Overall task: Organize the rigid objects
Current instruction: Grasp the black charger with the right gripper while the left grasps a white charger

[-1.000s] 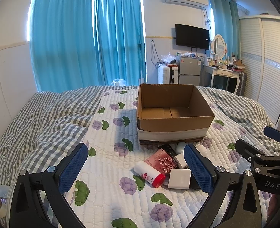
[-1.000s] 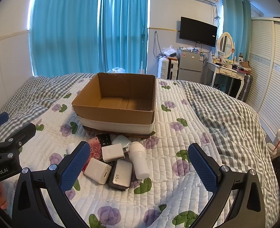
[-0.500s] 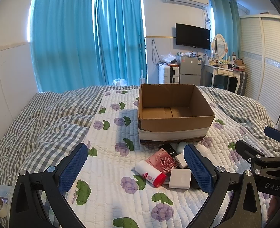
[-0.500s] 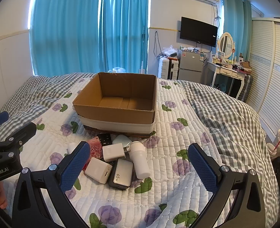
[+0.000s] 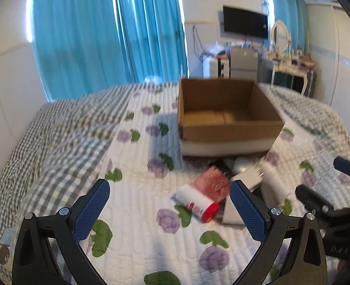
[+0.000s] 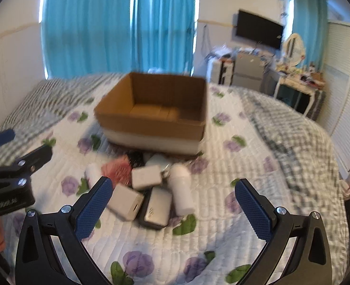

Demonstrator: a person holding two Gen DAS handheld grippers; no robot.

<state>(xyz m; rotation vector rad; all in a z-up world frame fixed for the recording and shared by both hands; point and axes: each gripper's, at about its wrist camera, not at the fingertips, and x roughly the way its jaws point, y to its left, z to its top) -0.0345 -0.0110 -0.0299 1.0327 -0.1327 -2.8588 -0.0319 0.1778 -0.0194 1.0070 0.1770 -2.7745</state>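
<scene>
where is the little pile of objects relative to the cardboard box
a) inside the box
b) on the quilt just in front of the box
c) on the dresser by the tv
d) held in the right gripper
b: the pile lies on the quilt in front of the cardboard box, whose inside looks bare; both the left gripper and the right gripper are open and hold nothing.

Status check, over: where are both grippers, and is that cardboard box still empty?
Left gripper open, empty. Right gripper open, empty, above the pile. Box empty, behind pile. Nothing in the way.

Blue curtains [image 5: 108, 35] hang behind a bed with a flowered quilt [image 6: 222, 225]; a black television [image 6: 259, 32] is on the wall above a cluttered dressing table [image 6: 296, 78], a white wardrobe [image 6: 348, 95] beside it
</scene>
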